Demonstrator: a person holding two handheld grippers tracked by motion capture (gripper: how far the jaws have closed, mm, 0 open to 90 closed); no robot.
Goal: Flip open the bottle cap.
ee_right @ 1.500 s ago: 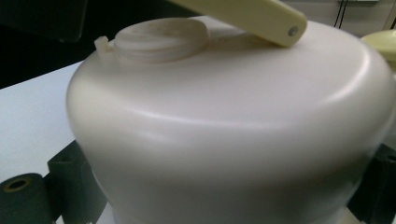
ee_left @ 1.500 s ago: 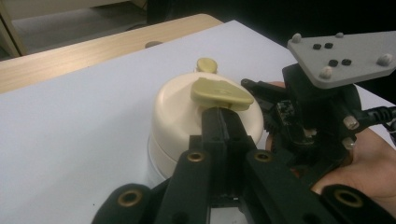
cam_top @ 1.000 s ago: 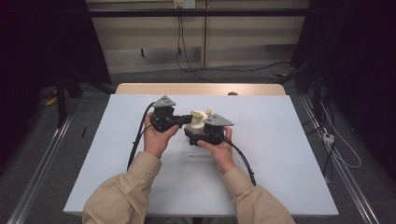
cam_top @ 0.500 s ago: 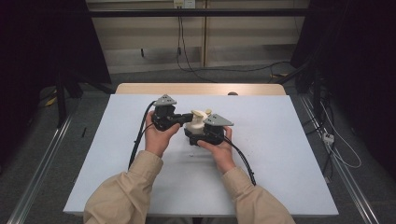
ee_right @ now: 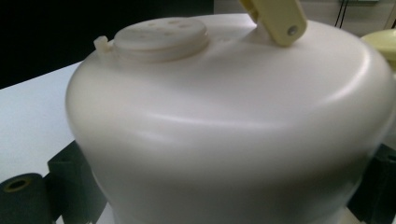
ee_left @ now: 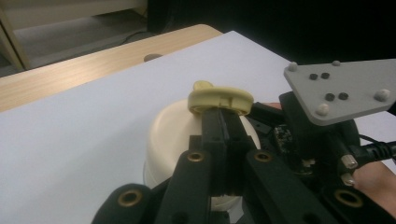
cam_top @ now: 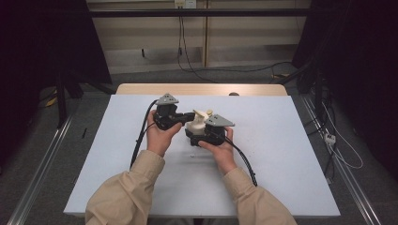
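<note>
A squat white container (cam_top: pixel 194 124) with a perforated round top (ee_right: pixel 161 35) and a pale yellow flip cap (ee_left: pixel 220 99) is held just above the middle of the table. My right gripper (cam_top: pixel 201 131) is shut on the container's body; its black fingers (ee_right: pixel 65 172) flank the white wall (ee_right: pixel 224 130). My left gripper (ee_left: pixel 223 114) comes in from the left with its jaws pressed together, tips against the rim of the yellow cap. Whether the cap's edge is pinched between them I cannot tell. The right gripper's grey plate (ee_left: pixel 345 91) sits close on the far side.
The light blue tabletop (cam_top: pixel 281 140) has a wooden strip (cam_top: pixel 202 89) along its far edge. A small white speck (cam_top: pixel 192 155) lies beneath the hands. Cables (cam_top: pixel 141 140) trail from both grippers toward the person. Dark curtains and floor rails flank the table.
</note>
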